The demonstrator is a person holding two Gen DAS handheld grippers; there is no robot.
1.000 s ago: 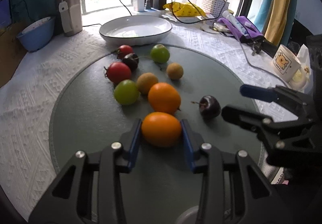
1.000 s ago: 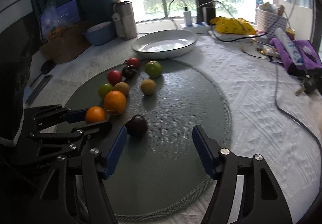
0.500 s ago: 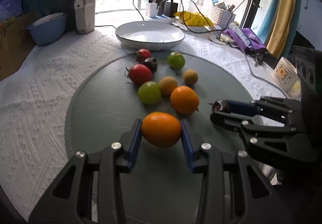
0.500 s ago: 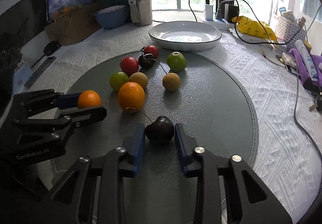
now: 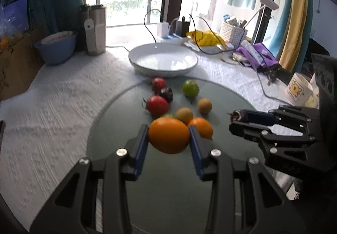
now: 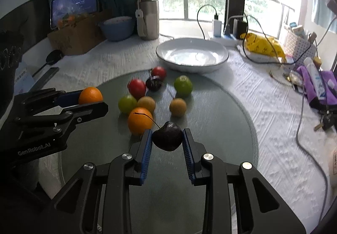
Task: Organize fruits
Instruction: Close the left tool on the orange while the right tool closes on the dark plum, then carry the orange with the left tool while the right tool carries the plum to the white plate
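Left wrist view, our left gripper point(image 5: 169, 136) clamped an orange point(image 5: 168, 135), our right gripper point(image 6: 167, 137) pinched a dark cherry point(image 6: 167, 136), white plate point(image 5: 134, 63) well ahead, bare green mat point(image 6: 210, 128) rightward.

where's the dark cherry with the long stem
In the right wrist view, the dark cherry sits clamped in the right gripper, just above the green mat, beside the loose orange.

Black claw point(image 6: 167, 143) with blue pads (silver screws), lettering perhaps "GenRobot.AI".
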